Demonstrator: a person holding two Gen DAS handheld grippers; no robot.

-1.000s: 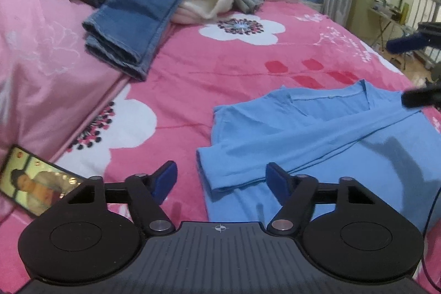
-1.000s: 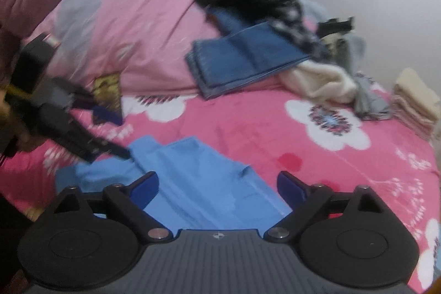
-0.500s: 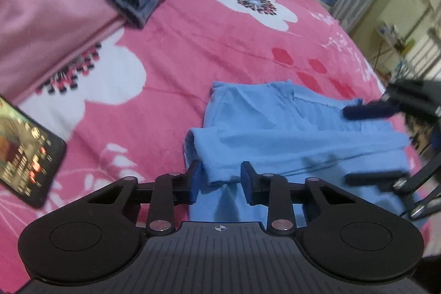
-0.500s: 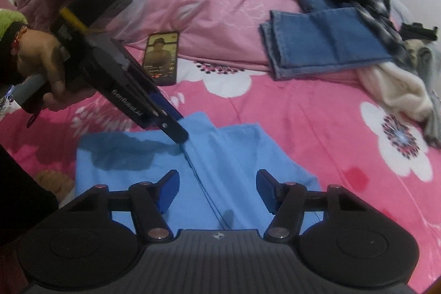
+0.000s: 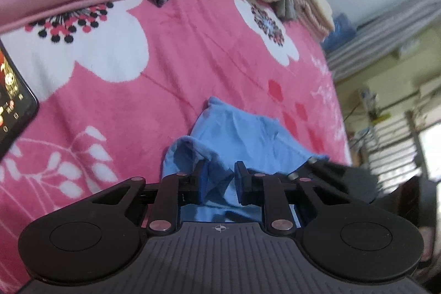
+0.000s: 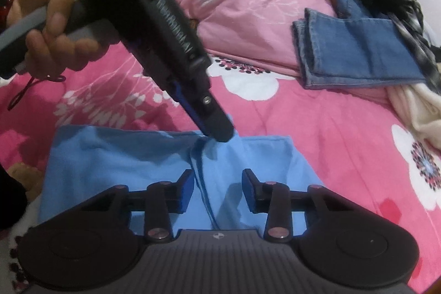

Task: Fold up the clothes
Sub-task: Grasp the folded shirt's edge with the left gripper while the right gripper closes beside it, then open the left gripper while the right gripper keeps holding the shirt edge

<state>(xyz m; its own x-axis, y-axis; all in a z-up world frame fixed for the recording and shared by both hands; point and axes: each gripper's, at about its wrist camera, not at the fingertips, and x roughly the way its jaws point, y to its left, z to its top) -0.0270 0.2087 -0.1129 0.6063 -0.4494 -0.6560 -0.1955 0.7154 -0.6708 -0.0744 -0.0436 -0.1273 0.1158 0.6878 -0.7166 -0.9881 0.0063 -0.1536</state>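
Phone [image 5: 12, 106] & folded jeans [image 6: 355, 51] lie near blue shirt [image 6: 115, 156].

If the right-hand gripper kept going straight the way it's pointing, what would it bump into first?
Most likely the light blue garment lying flat on the bed. The right gripper points down at it, jaws closing, a raised fold of the cloth between them. The left gripper sits further ahead, though depth is hard to judge.

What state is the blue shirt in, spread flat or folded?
Partly folded: blue shirt has layered edges, bunched where the left gripper is closing on it.
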